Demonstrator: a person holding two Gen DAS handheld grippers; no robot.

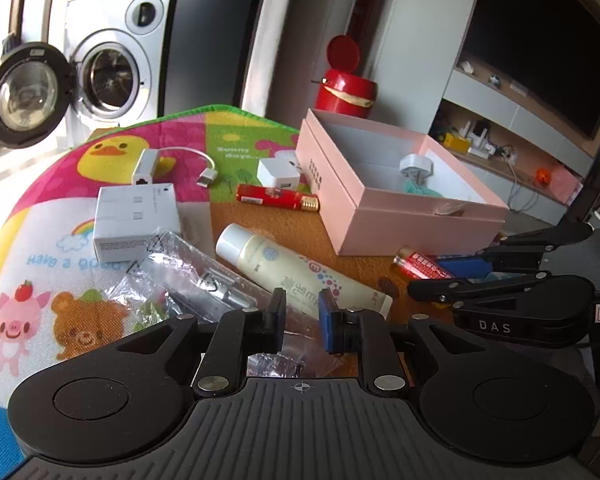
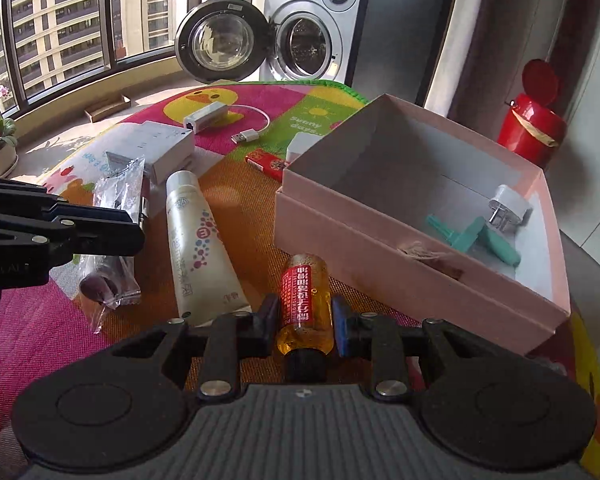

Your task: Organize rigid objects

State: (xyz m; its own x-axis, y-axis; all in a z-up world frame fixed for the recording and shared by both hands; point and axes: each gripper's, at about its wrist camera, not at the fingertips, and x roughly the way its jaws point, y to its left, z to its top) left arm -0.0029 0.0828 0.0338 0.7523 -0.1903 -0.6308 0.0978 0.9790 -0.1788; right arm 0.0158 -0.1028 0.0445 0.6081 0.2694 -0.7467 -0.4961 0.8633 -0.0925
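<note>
My right gripper [image 2: 304,320] is shut on a small amber bottle [image 2: 305,292] with a red label, its black cap towards the camera. It sits just in front of the open pink box [image 2: 380,264], which holds a white plug [image 2: 508,204] and teal pieces [image 2: 472,236]. In the left wrist view that bottle [image 1: 414,266] pokes out of the right gripper [image 1: 460,276] beside the box [image 1: 420,220]. My left gripper [image 1: 302,320] is shut, with crinkled plastic of a clear packet [image 1: 204,280] between its pads. A cream tube [image 1: 300,276] lies just beyond.
On the cartoon mat [image 1: 40,264] lie a white carton [image 1: 136,216], a USB adapter with cable [image 1: 144,168], a white charger cube [image 1: 278,174] and a red stick [image 1: 276,198]. A red bin [image 1: 344,92] and a washing machine [image 1: 108,72] with its door open stand behind.
</note>
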